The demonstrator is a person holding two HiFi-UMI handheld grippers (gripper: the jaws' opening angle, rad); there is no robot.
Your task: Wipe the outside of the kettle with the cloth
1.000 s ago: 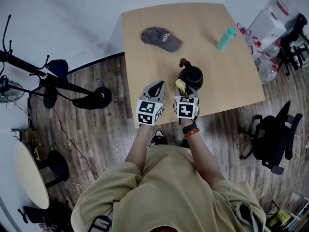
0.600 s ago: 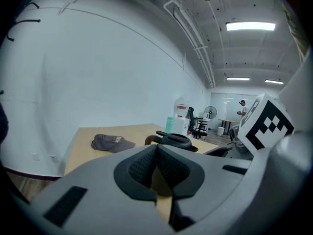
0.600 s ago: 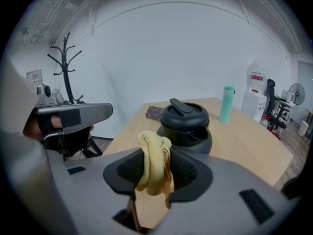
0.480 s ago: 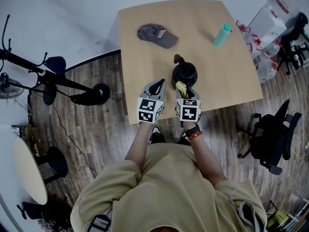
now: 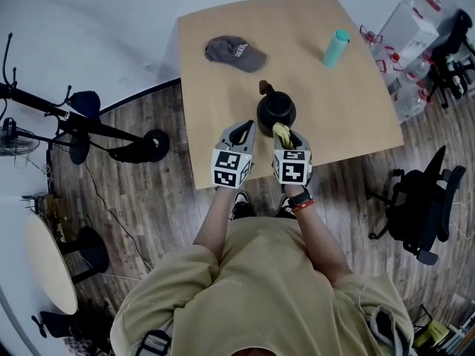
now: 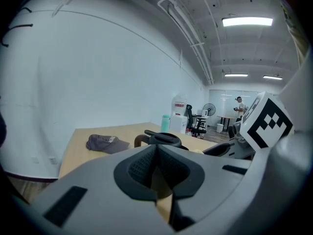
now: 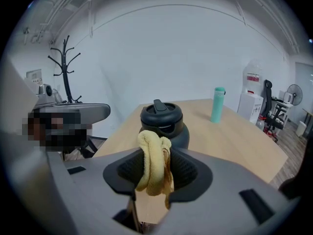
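Jaws of right gripper [image 7: 154, 174] pinch yellow cloth [image 7: 152, 163] by kettle [image 7: 162, 123]; those of left gripper [image 6: 156, 166] pressed together.

I can read nothing; white print on the dark grey fabric cap [image 5: 235, 53], ten o'clock on the light wooden bench [image 5: 334, 110], is too small.

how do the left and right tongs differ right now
Left tongs are shut on nothing; right tongs are shut on the yellow cloth. Right tongs sit close by the black kettle; left tongs sit further to its side. Both hover over the table's near edge.
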